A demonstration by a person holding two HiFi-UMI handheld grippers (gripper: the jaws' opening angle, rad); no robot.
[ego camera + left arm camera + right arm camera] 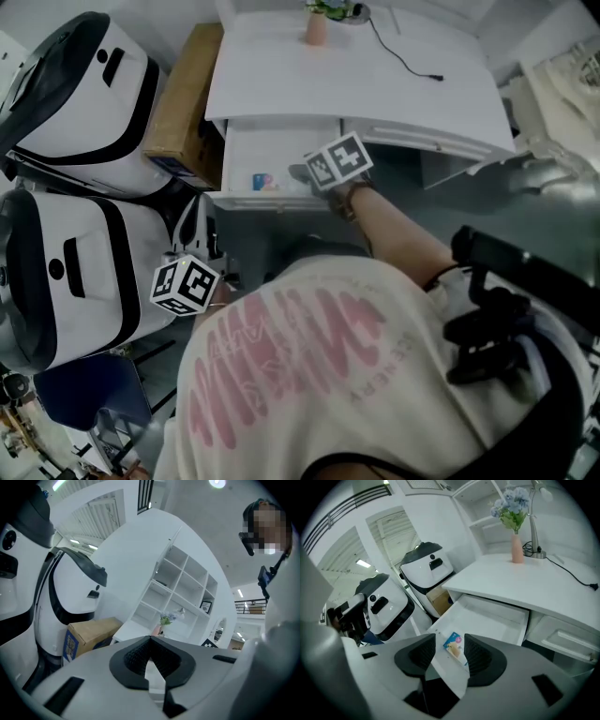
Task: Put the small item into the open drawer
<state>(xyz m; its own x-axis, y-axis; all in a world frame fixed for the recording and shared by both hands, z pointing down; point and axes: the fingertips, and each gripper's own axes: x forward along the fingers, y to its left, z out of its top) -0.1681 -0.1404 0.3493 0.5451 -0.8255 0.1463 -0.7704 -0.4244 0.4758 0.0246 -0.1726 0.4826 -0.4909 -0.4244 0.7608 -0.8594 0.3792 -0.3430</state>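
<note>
**Item's in the drawer, looks pretty much done**

Head view: the small item (263, 181) is already lying inside the open drawer (281, 141), down at the front edge and toward the left side. The drawer sticks out from under the white worktop (375, 84). The right tool (306, 173) hangs just over the drawer's front, right beside the item but not on it. From here the item's long side seems to run along the drawer front, left to right.

Left gripper view: the left tool (150, 639) has its jaws pressed together with nothing in them, pointed off at a shelf unit. It plays no part in this.

Right gripper view: the jaws stand apart and empty. You see the item through the gap, flat on the drawer floor below them with its printed face up, and neither pad touches it. Its long axis sits on a diagonal here, roughly in line with the drawer's front edge.

So I'd say the drop is done. All that's left is pulling the tool clear, and maybe shutting the drawer, though the task doesn't ask for that.
</note>
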